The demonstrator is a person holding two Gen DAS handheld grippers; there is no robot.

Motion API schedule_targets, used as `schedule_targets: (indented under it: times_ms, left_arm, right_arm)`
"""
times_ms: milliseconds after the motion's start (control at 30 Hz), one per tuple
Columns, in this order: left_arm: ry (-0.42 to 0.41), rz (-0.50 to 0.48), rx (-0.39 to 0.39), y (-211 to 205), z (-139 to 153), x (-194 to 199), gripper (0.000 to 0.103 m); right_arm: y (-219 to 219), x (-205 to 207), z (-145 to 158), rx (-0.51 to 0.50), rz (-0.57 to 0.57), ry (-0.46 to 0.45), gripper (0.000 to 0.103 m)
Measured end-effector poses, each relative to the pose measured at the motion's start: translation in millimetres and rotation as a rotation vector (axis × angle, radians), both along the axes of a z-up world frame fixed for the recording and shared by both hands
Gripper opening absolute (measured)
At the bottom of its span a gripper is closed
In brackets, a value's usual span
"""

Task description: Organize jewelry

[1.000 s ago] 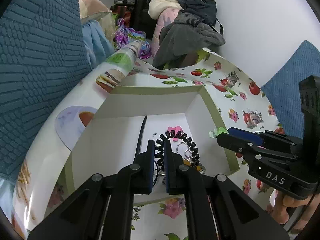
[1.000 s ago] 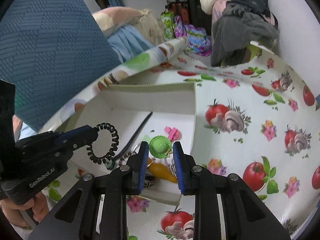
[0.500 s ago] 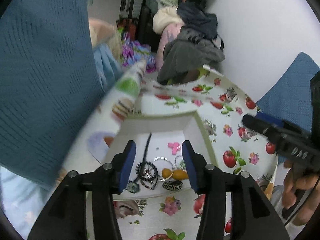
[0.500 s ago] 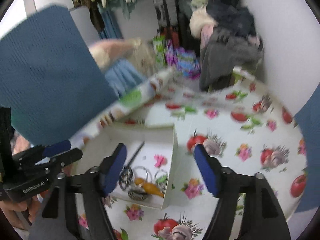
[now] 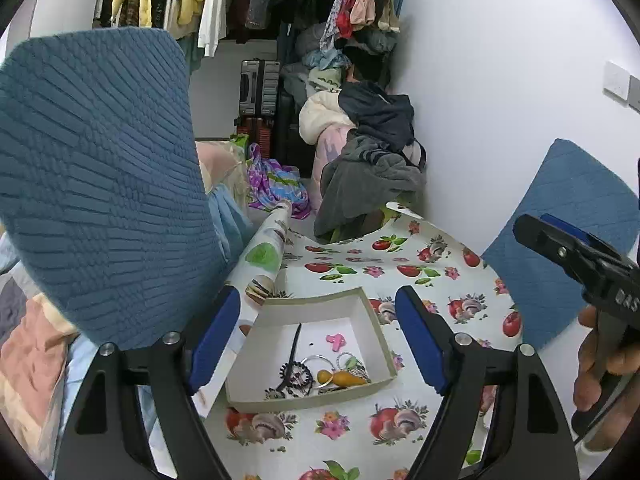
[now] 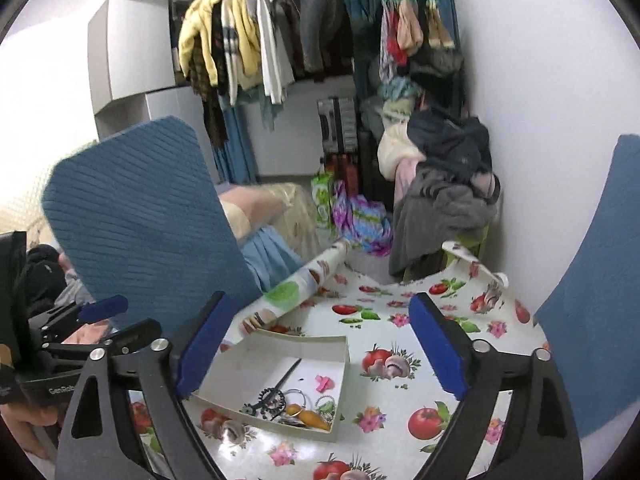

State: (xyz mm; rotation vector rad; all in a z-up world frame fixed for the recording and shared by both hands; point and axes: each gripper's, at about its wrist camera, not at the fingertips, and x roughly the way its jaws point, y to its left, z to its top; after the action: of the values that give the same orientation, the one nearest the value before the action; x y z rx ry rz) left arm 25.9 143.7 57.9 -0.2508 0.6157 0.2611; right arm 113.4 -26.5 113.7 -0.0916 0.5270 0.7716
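A shallow white box (image 5: 276,338) (image 6: 240,364) sits on the table with jewelry in it: a black spiral hair tie (image 5: 294,376) (image 6: 270,396), a black stick (image 5: 295,344), a pink clip (image 5: 335,339) (image 6: 324,382), silver rings (image 5: 316,360) and an orange piece (image 5: 346,379) (image 6: 314,416). My left gripper (image 5: 316,344) is wide open and empty, high above the box. My right gripper (image 6: 316,352) is also wide open and empty, above the box. Each gripper shows at the edge of the other's view (image 5: 576,256) (image 6: 100,320).
The table wears a cloth printed with tomatoes and mushrooms (image 5: 420,264) (image 6: 400,364). A blue chair back (image 5: 100,184) (image 6: 140,216) stands at the left, another (image 5: 568,224) at the right. Piled clothes (image 5: 372,176) and a suitcase (image 5: 259,88) lie beyond.
Both grippers opened and let go, the left of the black hair tie, the right of a green piece. Both then rose and pulled back from the box, opening wider.
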Motion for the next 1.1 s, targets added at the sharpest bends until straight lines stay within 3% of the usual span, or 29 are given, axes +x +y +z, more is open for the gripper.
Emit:
schedule_targets:
  times_ms: [167,367,500,767,1100]
  left_arm:
    - [0.003,0.001,0.004,-13.3,5.8,-17.7,0.081]
    - [-0.041,-0.027,0.029,-34.2,12.3,-35.5,0.084]
    - [-0.024,-0.013,0.034,-40.2,2.7,-39.0,0.086]
    - [0.025,-0.021,-0.004,-46.2,-29.6,-45.8,0.087]
    - [0.036,0.019,-0.023,-46.2,-49.4,-58.3,0.093]
  right_arm:
    - [-10.8,-24.3,3.8,0.011,-0.001,-0.051,0.103]
    - [-24.1,-43.3,-7.1,0.007,-0.015,-0.06,0.103]
    - [-36.8,-52.9,-16.9,0.024,-0.035,-0.062,0.103]
    - [-55.8,-60.0,-63.4,-0.029,-0.082,0.028,0.103]
    - [-60.1,-76.4,-98.5,-0.064,-0.093,0.065,0.103]
